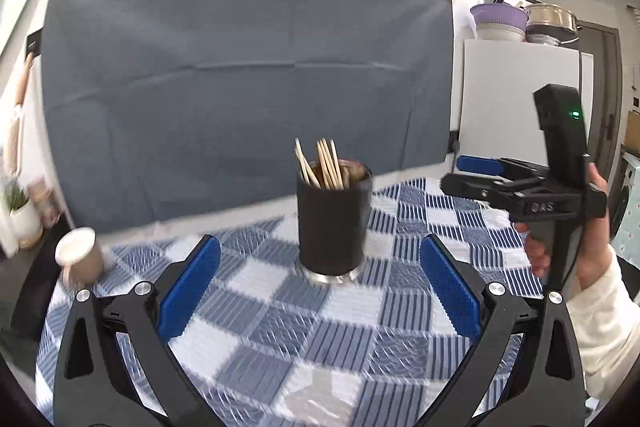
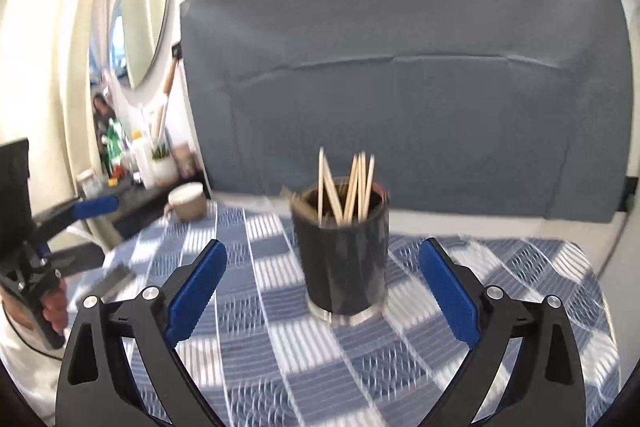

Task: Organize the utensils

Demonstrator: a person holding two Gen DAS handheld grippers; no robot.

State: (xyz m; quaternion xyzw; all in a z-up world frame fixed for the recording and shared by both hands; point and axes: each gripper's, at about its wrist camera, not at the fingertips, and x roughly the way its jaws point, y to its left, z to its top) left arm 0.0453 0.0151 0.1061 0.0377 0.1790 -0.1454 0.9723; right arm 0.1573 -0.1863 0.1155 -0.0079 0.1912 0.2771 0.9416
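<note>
While both pairs of jaws stand spread wide with nothing between them, the left gripper (image 1: 320,283) and the right gripper (image 2: 322,287) each frame the same thing from the near edge of the checked tablecloth (image 1: 260,339).

Just beyond the fingertips, at about twelve o'clock in both wrist views, stands the black holder (image 1: 332,223), upright on a shiny metal foot, touched by neither gripper. Pale wooden chopsticks (image 1: 322,165) lean loosely in it, tips fanned upward.

Those sticks are probably light, stiff and thin, likely to roll or slip from a shallow pinch; taking one across its shaft, a little below the top, looks safest. Being tall on a narrow foot, the holder seems apt to tip if nudged high up.

Farther off at nine o'clock in the left view sits a beige mug (image 1: 78,259), well apart. A grey cloth backdrop (image 1: 240,67) closes the rear.
</note>
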